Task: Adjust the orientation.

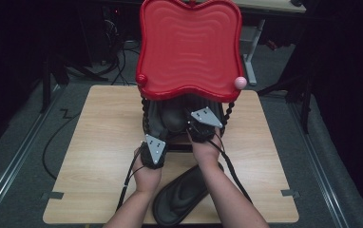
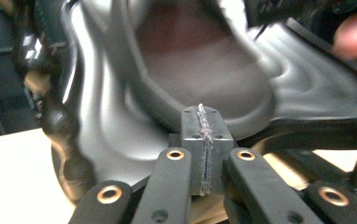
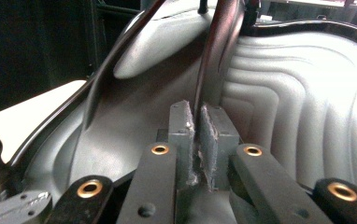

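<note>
- Light wooden worktop [image 1: 99, 156] is occupied by a red-and-black wavy plastic tiered tray stand [image 1: 189, 47].
- Left gripper [image 2: 205, 140] is pressed together, nothing pinched.
- Right gripper [image 3: 198, 135] is pinched on black oval plastic insert [image 3: 214, 51].

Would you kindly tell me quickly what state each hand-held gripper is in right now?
Left hand-held gripper: shut, pads together, nothing visibly between them.
Right hand-held gripper: shut on the black tray rim.
</note>
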`<state>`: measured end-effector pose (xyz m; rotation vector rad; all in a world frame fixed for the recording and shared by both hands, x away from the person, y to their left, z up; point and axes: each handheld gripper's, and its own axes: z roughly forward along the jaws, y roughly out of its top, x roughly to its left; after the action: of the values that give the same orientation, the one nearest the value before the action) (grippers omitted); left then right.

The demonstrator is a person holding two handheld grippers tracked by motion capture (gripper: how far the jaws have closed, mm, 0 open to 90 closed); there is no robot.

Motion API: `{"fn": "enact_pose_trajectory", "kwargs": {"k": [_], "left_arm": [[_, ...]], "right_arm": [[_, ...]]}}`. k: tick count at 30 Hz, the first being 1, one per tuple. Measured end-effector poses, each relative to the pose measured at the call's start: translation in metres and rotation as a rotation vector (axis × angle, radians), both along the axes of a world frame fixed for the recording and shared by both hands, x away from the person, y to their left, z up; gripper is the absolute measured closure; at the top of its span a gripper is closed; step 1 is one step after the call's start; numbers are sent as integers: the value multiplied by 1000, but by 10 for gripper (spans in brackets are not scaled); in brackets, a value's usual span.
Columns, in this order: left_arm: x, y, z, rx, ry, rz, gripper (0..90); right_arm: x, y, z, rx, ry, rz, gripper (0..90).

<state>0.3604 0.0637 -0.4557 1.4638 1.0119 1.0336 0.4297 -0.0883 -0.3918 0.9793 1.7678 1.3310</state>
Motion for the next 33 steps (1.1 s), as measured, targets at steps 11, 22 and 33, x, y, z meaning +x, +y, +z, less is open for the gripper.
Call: {"fn": "enact_pose_trajectory", "kwargs": {"k": [11,22,33], "left_arm": [[7,-31,-4,35,-23,-53,851],[12,-16,-4,45,21,-2,847],[-49,21,-11,76,91,-71,672]], "right_arm": [[-41,-41,-20,39,20,33,815],[-70,-83,-38,32,32,31,744],[-119,-127,-71,23,172,67,592]]}}
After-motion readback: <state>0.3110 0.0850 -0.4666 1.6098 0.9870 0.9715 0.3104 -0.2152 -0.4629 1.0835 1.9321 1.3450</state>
